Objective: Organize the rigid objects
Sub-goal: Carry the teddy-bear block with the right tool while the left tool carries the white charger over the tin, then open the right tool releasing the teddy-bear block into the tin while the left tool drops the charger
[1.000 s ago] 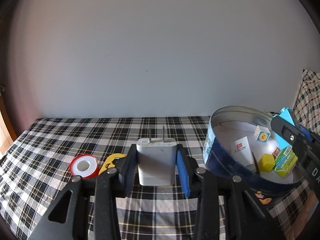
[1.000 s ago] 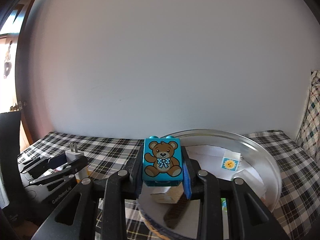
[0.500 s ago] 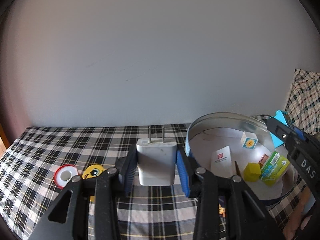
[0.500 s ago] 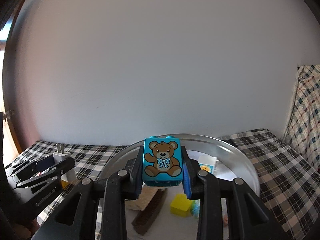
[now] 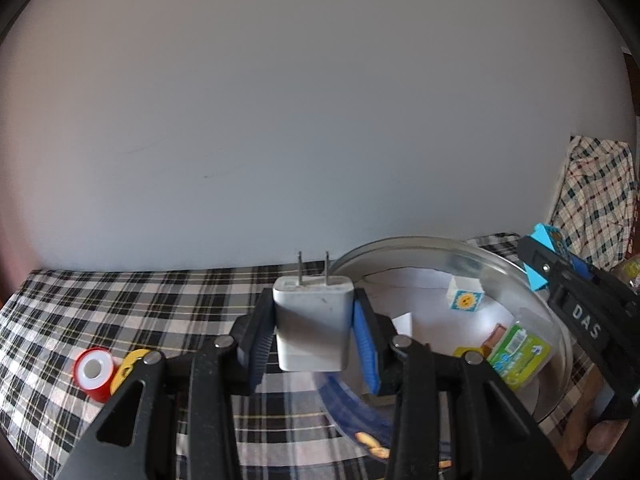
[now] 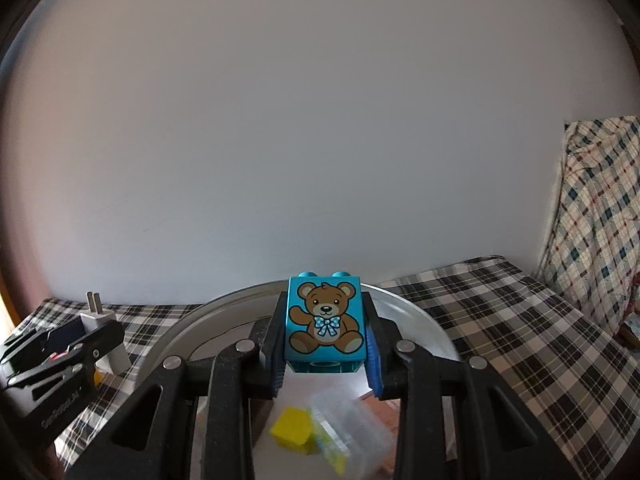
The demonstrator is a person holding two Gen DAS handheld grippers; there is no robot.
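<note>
The left hand-held gripper is clamped on a white plug adapter, its two metal prongs pointing up, the blue pads pressing both sides of the white body. It hangs above the plaid-covered bed, at the near left edge of a round metal tin. The right hand-held gripper is closed tight on a turquoise toy brick printed with a brown teddy bear, held over the tin's inside. In the tin lie a yellow cube, a small white cube with a sun picture, a green packet in a clear case, and white paper lining the bottom. On the bed to the left, well apart from the tin, rest a red-and-white tape roll and, just beside it, a yellow piece partly hidden by the gripper frame.
</note>
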